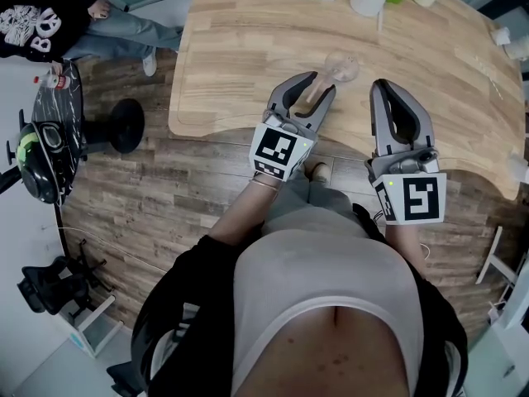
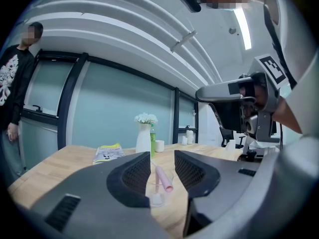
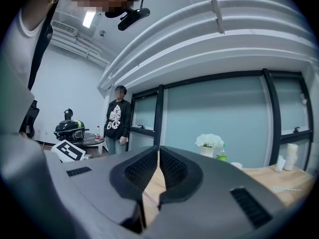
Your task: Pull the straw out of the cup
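— How far along is this?

— Barely begun, I'd say. The thin pink straw (image 2: pixel 164 179) leans inside the clear round cup (image 1: pixel 341 66), which sits on the light wooden table (image 1: pixel 248 48) not far from its front edge. The straw is not yet out.

— Is the left gripper (image 1: pixel 321 85) on it?

— No. Its jaws are spread fairly wide. In the left gripper view the cup and straw show in the gap between them, a little beyond the tips, and neither jaw touches either one. In the head view the cup lies just ahead of that gripper, so it looks lined up for an approach.

— And the right gripper (image 1: pixel 385 88)?

— Its jaws are pressed together with nothing between them. It hangs over the table's edge, to the right of the cup and apart from it, taking no part.

— So what is left?

— Everything that matters, as I judge it. The spread jaws have to come forward round the straw's upper end, close on it, and lift it clear of the rim. The cup looks light, so it could tip or ride up with the straw. The closed gripper may be needed to steady it.

— Anything in the way?

— Not that I can see. A white vase of flowers (image 2: pixel 143 139) stands at the far side of the table, well apart from the cup.
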